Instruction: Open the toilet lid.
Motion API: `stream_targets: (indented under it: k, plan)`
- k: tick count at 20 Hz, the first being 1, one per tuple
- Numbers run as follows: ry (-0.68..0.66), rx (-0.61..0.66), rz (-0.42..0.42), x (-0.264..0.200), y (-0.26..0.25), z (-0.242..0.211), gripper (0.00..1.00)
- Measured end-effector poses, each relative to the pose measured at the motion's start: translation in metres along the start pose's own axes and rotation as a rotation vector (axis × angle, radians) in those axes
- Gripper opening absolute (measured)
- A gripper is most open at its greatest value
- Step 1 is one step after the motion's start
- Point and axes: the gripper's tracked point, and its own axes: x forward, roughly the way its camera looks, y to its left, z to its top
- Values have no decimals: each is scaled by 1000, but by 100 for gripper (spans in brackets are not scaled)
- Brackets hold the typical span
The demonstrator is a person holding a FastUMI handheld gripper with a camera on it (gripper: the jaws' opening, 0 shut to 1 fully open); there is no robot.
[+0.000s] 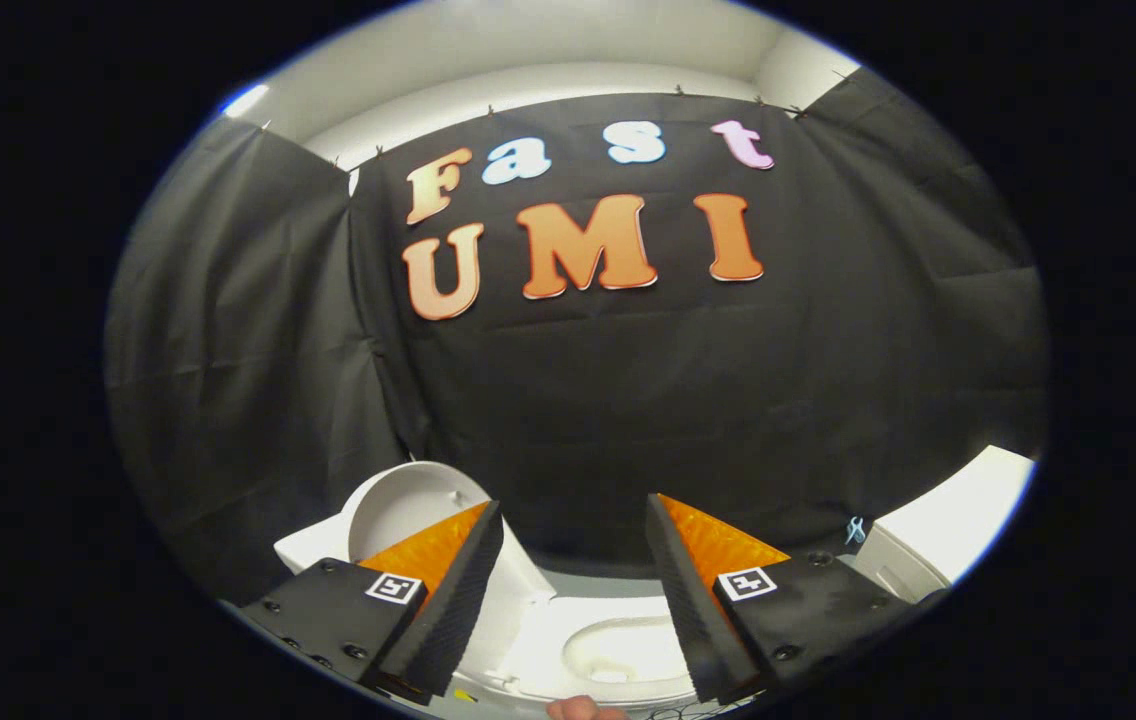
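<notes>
The toilet lid [406, 508] stands raised at the lower left of the frame, a white rounded shell tilted back toward the black cloth wall [628, 400], its lower part hidden behind the left finger. We see that wall covering most of the middle of the frame. Below it, at the bottom centre, the white toilet [538, 640] shows its open bowl and seat ring [628, 650] between the two fingers. The gripper [573, 590] has its fingers spread wide apart and released, grasping nothing, with the bowl in the gap between them. At the lower right we see a white box-like fixture [958, 520] against the cloth, with a small pale blue clip [855, 530] just beside it. At the very bottom centre a bit of a hand [583, 709] peeks in.
</notes>
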Motion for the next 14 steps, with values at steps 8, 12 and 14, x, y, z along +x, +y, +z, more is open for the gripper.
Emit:
stream_targets:
  k: [8, 12, 14]
  plan:
    - [-56, -125, -106, -57, -118, 37, 88]
    - [-40, -93, -121, -96, -155, 28, 88]
    - [-22, -89, -138, -118, -178, 15, 88]
